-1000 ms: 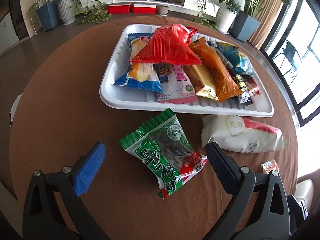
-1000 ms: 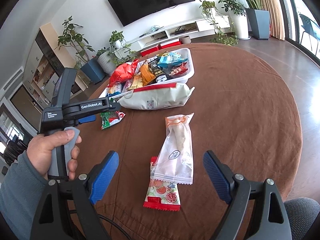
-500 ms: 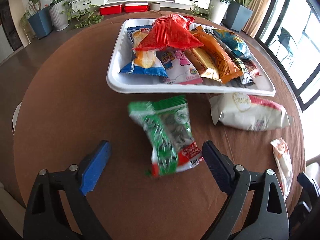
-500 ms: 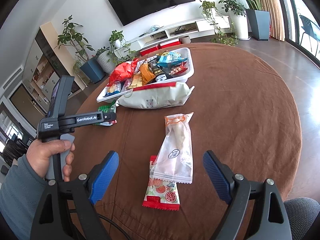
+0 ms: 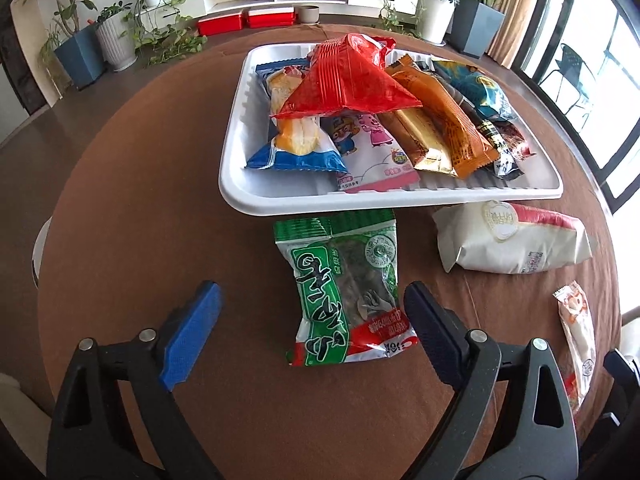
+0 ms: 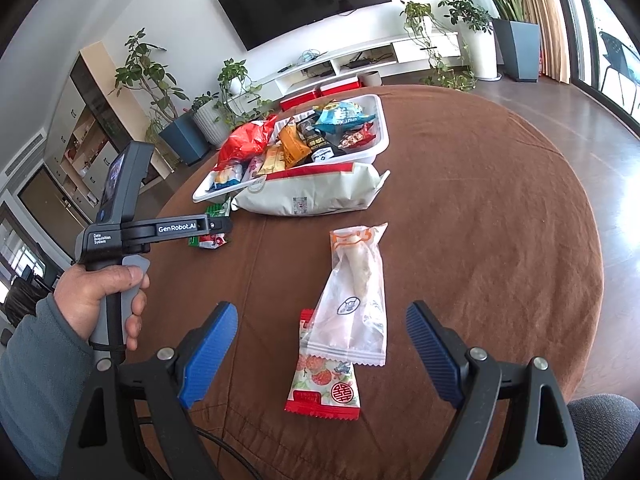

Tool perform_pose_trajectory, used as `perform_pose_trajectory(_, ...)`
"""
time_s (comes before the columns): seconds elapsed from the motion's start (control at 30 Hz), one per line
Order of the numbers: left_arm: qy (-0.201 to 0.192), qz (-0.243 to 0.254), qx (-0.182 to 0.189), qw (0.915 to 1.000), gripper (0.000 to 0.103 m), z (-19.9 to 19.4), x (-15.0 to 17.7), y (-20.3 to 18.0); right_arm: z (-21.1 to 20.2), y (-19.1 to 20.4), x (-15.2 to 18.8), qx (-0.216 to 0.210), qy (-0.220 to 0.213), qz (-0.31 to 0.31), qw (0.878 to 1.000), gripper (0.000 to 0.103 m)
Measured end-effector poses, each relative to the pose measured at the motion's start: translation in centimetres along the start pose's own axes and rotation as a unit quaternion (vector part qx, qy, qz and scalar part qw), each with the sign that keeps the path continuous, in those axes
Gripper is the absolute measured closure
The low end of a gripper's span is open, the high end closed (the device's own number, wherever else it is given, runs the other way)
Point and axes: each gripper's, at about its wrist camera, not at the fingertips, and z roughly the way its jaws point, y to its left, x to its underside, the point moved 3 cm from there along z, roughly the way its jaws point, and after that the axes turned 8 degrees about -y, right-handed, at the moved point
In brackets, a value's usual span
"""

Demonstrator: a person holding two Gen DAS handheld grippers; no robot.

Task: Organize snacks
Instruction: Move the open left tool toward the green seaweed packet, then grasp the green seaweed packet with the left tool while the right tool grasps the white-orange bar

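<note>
The green snack packet [image 5: 344, 292] lies flat on the brown table [image 5: 152, 216], just in front of the white tray [image 5: 240, 160], between the fingers of the left gripper [image 5: 312, 332]; its jaws are closing, pads not yet touching the packet. The right gripper [image 6: 322, 352] stands spread wide, empty, over two overlapping packets: one clear-white [image 6: 354, 300], one red-patterned [image 6: 324, 384]. One large white bag [image 5: 512, 240] lies against the tray's near edge. Four packets lie loose on the table. The tray holds a heap of overlapping packets; their count cannot be settled. From the right wrist view the green packet is mostly hidden behind the left gripper's body.
</note>
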Motion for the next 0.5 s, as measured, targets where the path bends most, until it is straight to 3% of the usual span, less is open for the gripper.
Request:
perform_pose_trajectory(0.03,0.002,0.003,0.004,1.0,0.024,0.2,0.0,0.0,0.0,0.0,0.0,0.001,0.0,0.0,1.0,0.015)
perform_pose_trajectory(0.07,0.0,0.008,0.001,1.0,0.025,0.2,-0.1,-0.1,0.0,0.0,0.0,0.0,0.0,0.0,1.0,0.015)
perform_pose_trajectory(0.13,-0.004,0.021,0.006,0.9998,0.043,0.3,-0.2,-0.6,0.0,-0.1,-0.1,0.001,-0.002,-0.001,1.0,0.015)
perform_pose_trajectory(0.23,-0.004,0.032,0.018,0.9993,0.06,0.3,-0.5,-1.3,0.0,-0.2,-0.5,0.009,-0.002,-0.005,1.0,0.015)
perform_pose_trajectory(0.5,-0.005,0.053,0.042,0.9977,0.07,0.2,-0.3,-1.6,0.7,-0.2,-1.7,0.035,0.004,-0.02,0.999,0.017)
